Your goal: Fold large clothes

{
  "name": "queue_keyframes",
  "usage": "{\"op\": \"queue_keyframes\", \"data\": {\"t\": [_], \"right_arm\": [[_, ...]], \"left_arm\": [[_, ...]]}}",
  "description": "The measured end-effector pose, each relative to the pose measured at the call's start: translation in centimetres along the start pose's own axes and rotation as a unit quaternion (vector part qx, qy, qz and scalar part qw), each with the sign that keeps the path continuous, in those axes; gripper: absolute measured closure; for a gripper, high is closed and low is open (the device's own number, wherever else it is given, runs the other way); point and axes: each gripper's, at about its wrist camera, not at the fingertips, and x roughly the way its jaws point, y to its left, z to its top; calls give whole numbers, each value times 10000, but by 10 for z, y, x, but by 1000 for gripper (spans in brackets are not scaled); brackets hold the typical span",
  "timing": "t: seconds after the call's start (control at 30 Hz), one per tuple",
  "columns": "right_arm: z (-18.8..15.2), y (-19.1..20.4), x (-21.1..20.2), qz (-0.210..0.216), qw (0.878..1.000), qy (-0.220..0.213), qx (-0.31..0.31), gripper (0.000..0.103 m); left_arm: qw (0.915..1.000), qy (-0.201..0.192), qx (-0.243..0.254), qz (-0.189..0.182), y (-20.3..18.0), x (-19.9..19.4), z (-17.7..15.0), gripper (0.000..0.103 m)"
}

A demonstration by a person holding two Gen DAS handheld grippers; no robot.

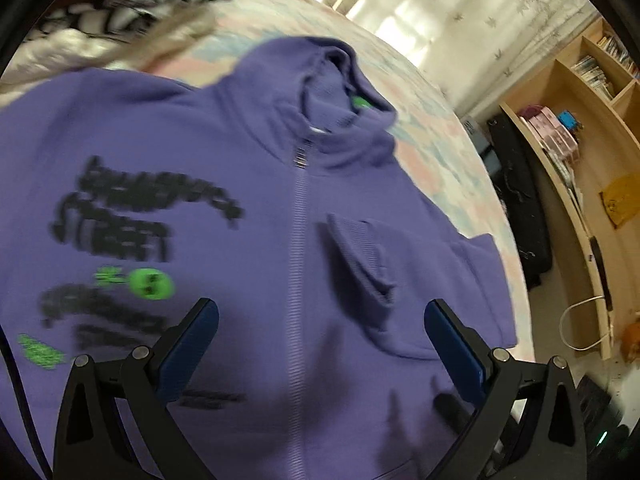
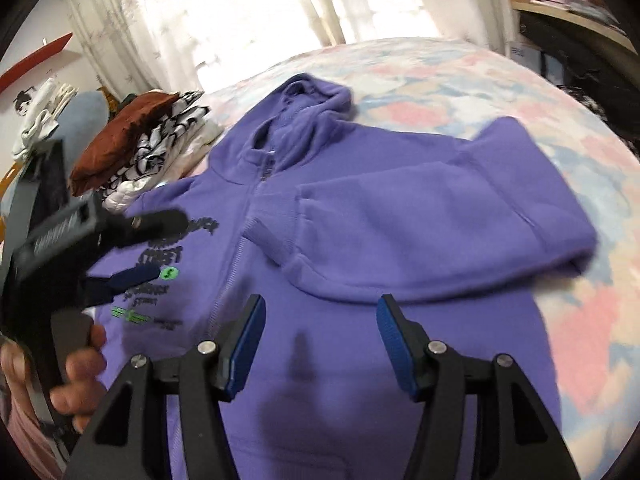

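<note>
Right wrist view showed the bed [image 2: 460, 80] first, its pastel pink-and-blue cover filling the background under pale curtains [image 2: 240, 12]. On it lay the purple hoodie [image 2: 400, 208], front up and zipped, hood toward the window. One sleeve [image 2: 420, 216] was folded across the chest, its ribbed cuff [image 2: 272, 244] ending just beside the zipper [image 2: 236, 252]. Black and green print [image 2: 160, 280] covered the other side of the chest. A stack of folded clothes [image 2: 140, 152], rust-brown on top of black-and-white, sat on the bed beside the hoodie's shoulder.

Above the lower body of the hoodie hung the right hand-held gripper [image 2: 320, 320], its blue-padded fingers spread apart with nothing between them. At the frame's left edge the left hand-held gripper [image 2: 120, 276] was blurred, over the printed side, gripped by the person's hand [image 2: 76, 372].

From the left wrist view, the left hand-held gripper [image 1: 322, 316] also stood with its fingers wide apart and empty, above the hoodie [image 1: 240, 160] and straddling the zipper [image 1: 298, 240] line. The cuff [image 1: 360, 256] lay just beyond its right finger. A wooden shelf unit [image 1: 580, 140] with books and boxes stood past the bed [image 1: 440, 152].
</note>
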Motion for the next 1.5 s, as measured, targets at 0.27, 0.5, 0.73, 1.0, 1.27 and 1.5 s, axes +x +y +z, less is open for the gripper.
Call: {"op": "queue_keyframes", "data": {"t": [0.27, 0.5, 0.73, 1.0, 1.27, 1.5], "right_arm": [[-22, -29, 2, 202, 9986, 170, 459, 45], [-25, -38, 2, 360, 9974, 114, 617, 45], [-14, -54, -16, 161, 9970, -30, 755, 45], [4, -113, -33, -396, 9909, -201, 1270, 45], [4, -118, -28, -513, 9922, 71, 1130, 45], [29, -117, -8, -67, 9924, 414, 1158, 43]], "left_arm": [[9976, 626, 182, 220, -38, 67, 6, 50], [9848, 265, 1525, 788, -101, 65, 2, 95], [9642, -787, 2392, 825, -156, -13, 16, 95], [9418, -1707, 2678, 1101, -169, -97, 62, 96], [9632, -539, 1998, 1716, -39, -54, 65, 92], [9747, -1, 1146, 1918, 48, -17, 44, 69]]}}
